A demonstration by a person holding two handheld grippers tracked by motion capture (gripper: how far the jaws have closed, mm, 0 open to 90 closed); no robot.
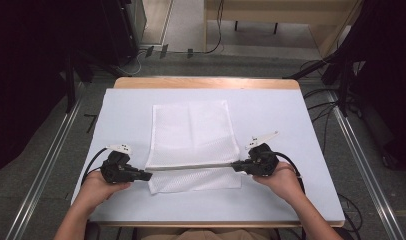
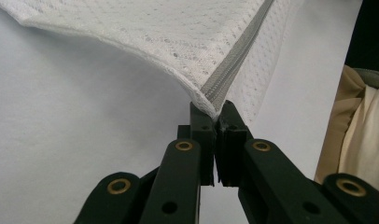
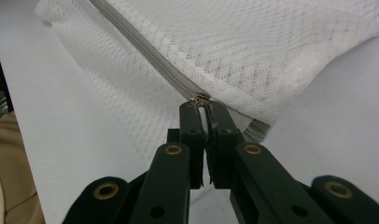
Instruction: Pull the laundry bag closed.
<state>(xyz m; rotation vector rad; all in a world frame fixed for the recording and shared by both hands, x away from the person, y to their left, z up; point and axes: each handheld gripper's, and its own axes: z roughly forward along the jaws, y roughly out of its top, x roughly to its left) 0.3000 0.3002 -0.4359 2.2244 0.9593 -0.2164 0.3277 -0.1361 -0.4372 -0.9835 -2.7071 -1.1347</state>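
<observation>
A white mesh bag (image 1: 193, 132) with a grey zipper (image 1: 191, 167) lies in the middle of the table. The zipper edge is lifted and pulled taut between the two grippers. My left gripper (image 1: 147, 175) is shut on the bag's left end by the zipper (image 2: 225, 77), its tip midpoint (image 2: 214, 114) at the cloth. My right gripper (image 1: 236, 165) is shut on the right end of the mesh bag (image 3: 253, 51) at the metal zipper pull (image 3: 199, 98), with its tip midpoint (image 3: 202, 110) just under that pull.
The table is covered by a pale blue sheet (image 1: 276, 115), with a wooden edge (image 1: 206, 82) at the far side. Metal rails (image 1: 41, 165) run along the floor on both sides, and cables (image 1: 321, 107) lie at the right.
</observation>
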